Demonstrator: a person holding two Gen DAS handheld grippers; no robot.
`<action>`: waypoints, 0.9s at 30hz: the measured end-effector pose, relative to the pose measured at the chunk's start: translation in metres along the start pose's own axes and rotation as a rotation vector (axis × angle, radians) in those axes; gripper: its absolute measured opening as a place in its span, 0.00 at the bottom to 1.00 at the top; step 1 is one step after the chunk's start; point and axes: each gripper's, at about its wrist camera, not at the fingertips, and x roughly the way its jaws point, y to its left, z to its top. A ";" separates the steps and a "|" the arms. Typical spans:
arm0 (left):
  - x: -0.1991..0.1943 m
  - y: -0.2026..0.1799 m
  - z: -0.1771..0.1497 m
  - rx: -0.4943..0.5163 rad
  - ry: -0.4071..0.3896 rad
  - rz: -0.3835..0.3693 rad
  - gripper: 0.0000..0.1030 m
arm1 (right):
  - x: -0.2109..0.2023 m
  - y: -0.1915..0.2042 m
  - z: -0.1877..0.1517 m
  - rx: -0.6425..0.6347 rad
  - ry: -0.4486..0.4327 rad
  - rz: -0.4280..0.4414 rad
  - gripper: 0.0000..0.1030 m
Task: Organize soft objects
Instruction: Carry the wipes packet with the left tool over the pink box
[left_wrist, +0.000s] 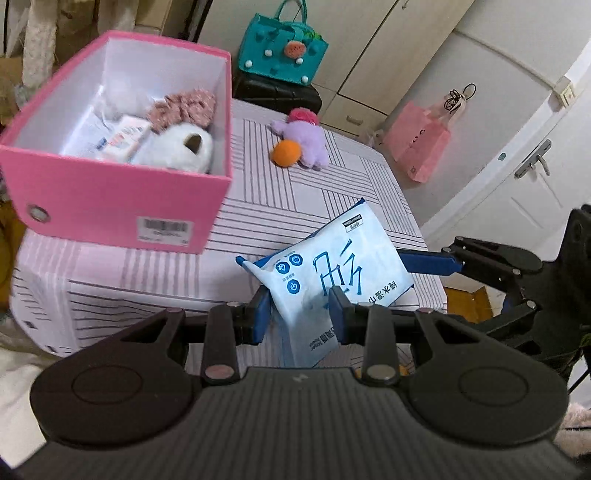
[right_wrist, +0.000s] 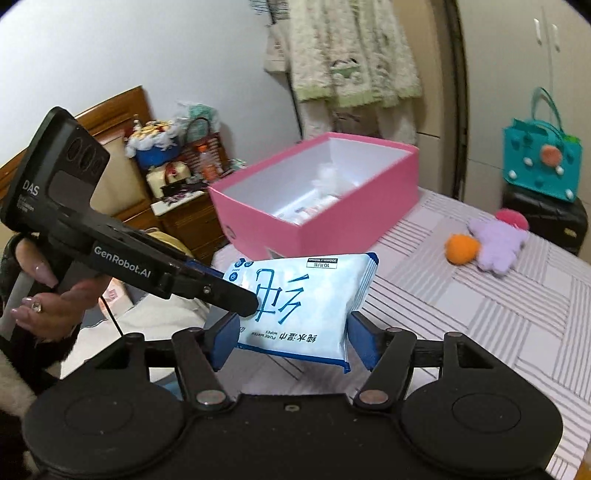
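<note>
On the bed (left_wrist: 332, 192), under its sheet of grey stripes, here is the layout: the pink box (left_wrist: 110, 206) stands open at the far left, already carrying a white plush (left_wrist: 181, 147), a dusty-pink frilly piece (left_wrist: 184, 107) and a small white packet (left_wrist: 123, 138). Out to the right on the sheet, well apart from the box, lies the purple plush toy (left_wrist: 306, 138) with its orange ball end and pink tuft. And in the near middle, up off the sheet, the wipes pack (right_wrist: 306, 306), pale blue with big blue characters! The left gripper (left_wrist: 299, 314) has its jaws clenched on one end of the pack, pinching it thin, with the person's hand (right_wrist: 48, 291) wrapped round its handle in the right wrist view. The right gripper (right_wrist: 291, 339) straddles the other end, its blue pads standing either side of the pack; whether they press on it, I cannot tell. Beyond the bed, a teal handbag (left_wrist: 282, 46) sits on a black case (left_wrist: 277, 94).
</note>
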 end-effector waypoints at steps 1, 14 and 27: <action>-0.006 0.000 0.001 0.009 -0.006 0.006 0.31 | 0.000 0.003 0.004 -0.009 -0.001 0.006 0.69; -0.044 0.017 0.049 0.076 -0.115 0.087 0.31 | 0.025 0.018 0.073 -0.118 -0.032 0.021 0.71; -0.045 0.032 0.110 0.183 -0.308 0.269 0.33 | 0.084 -0.015 0.136 -0.127 -0.103 0.106 0.73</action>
